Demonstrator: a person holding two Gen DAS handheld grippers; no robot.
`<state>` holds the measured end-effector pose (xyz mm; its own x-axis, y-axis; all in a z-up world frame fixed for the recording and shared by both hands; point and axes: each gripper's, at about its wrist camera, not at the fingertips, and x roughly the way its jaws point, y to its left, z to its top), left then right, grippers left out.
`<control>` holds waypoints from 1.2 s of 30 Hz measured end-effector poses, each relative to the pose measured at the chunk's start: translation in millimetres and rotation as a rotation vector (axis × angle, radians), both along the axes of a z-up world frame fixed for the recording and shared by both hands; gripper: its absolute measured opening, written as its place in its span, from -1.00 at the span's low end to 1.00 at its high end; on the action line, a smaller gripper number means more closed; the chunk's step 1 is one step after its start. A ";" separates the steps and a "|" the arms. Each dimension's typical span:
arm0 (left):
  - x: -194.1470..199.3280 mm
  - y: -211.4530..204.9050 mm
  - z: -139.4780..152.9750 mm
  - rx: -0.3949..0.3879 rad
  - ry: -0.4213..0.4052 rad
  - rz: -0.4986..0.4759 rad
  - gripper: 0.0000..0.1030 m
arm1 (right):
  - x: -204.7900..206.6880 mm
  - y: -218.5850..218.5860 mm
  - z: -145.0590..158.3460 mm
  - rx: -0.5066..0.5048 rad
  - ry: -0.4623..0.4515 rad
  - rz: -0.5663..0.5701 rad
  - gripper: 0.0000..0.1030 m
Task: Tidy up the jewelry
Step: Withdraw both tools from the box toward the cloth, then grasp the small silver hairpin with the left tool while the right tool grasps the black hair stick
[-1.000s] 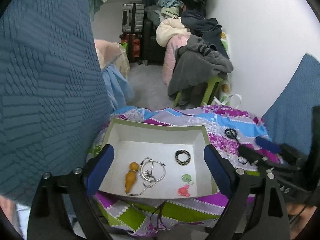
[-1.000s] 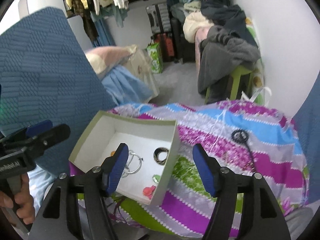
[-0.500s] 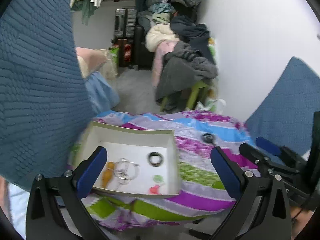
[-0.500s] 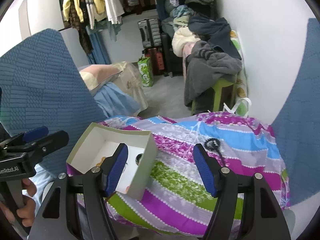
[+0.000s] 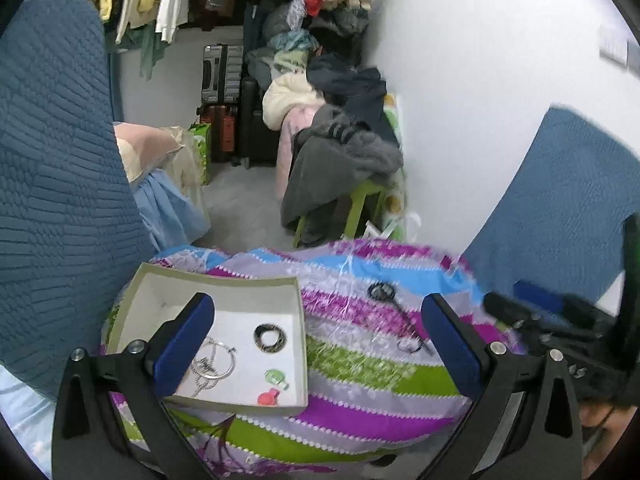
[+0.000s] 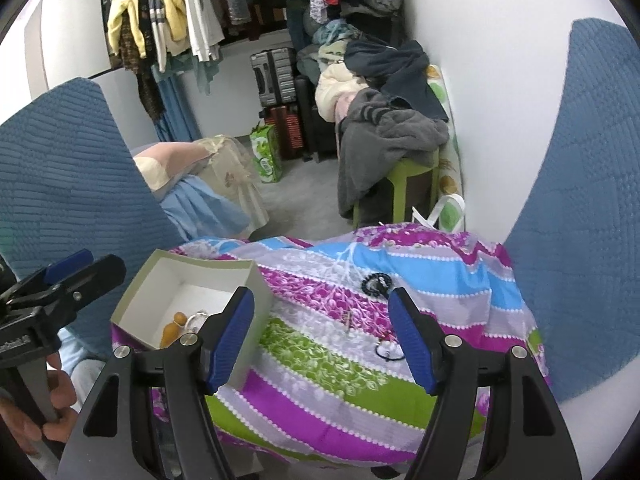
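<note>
Both grippers, left (image 5: 316,336) and right (image 6: 322,336), hang released over the quilt (image 6: 360,360); the black bracelet (image 6: 375,282), light and limp, looks best pinched across its beads.

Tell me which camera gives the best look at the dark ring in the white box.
The left wrist view. There the dark ring lies in full sight on the floor of the white box, beside the silver hoops. In the right wrist view, the box wall and the right gripper's finger hide it.
</note>
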<state>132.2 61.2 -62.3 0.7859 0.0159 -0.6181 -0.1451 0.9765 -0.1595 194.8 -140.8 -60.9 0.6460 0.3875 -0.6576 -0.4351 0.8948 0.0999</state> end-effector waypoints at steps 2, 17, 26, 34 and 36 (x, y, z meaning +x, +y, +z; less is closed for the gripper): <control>4.6 -5.6 -6.1 0.010 0.036 0.004 0.99 | -2.1 -9.4 -2.0 0.002 -0.001 -0.007 0.33; 38.2 -62.3 -63.3 -0.101 0.154 -0.133 0.99 | 3.3 -70.1 -35.2 -0.041 0.002 -0.057 0.33; 68.7 -88.6 -111.0 -0.089 0.229 -0.156 0.85 | 25.5 -80.7 -90.5 -0.028 0.097 -0.020 0.12; 104.5 -98.6 -154.4 -0.099 0.298 -0.179 0.16 | 61.4 -79.1 -130.4 -0.023 0.168 0.027 -0.45; 117.5 -97.0 -164.2 -0.139 0.309 -0.172 0.06 | 72.3 -76.3 -138.8 -0.031 0.179 0.046 -0.51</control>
